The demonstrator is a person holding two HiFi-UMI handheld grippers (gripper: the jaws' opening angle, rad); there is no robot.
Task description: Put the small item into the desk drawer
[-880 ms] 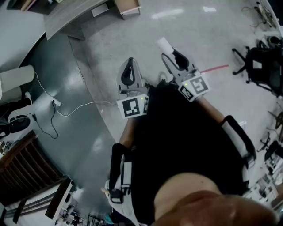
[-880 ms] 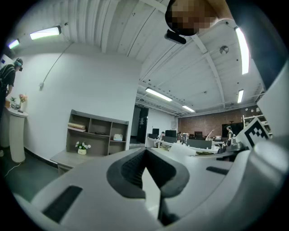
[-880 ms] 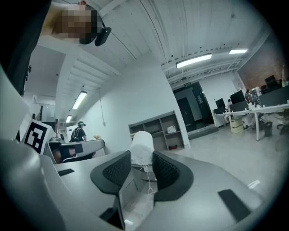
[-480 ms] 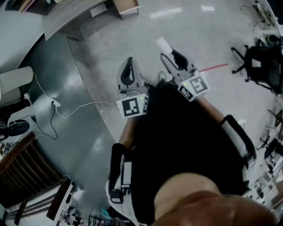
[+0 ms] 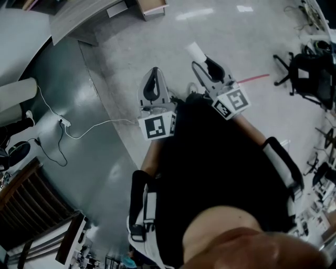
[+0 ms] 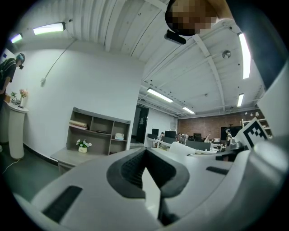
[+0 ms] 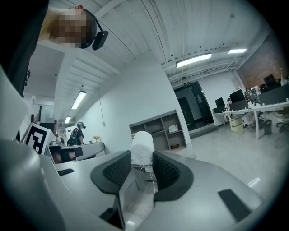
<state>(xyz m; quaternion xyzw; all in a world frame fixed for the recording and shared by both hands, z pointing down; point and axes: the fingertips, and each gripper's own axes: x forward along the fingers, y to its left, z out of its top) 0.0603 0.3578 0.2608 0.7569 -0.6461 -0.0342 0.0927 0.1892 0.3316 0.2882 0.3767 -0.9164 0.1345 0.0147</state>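
My right gripper (image 5: 206, 64) is shut on a small white fuzzy roll (image 5: 195, 51), held level above the pale floor. The right gripper view shows the roll (image 7: 142, 148) standing up between the dark pads (image 7: 165, 170) of that gripper (image 7: 141, 159). Beside it my left gripper (image 5: 153, 85) is shut with nothing in it, and its pads (image 6: 131, 168) meet in the left gripper view. A grey desk (image 5: 79, 16) lies far ahead at the top left, with a brown box-like unit (image 5: 152, 6) next to it. The left gripper view shows that desk (image 6: 67, 155) under a shelf unit (image 6: 97, 131).
A white cable (image 5: 79, 134) trails over the dark floor strip at the left. A black office chair (image 5: 310, 73) and a red floor line (image 5: 254, 80) are at the right. Wooden furniture (image 5: 31, 205) stands lower left. A person with a backpack (image 7: 77, 133) stands far off.
Hardly anything: the head view has shifted slightly, both grippers hold the same pose, and the white roll stays in the right jaws.
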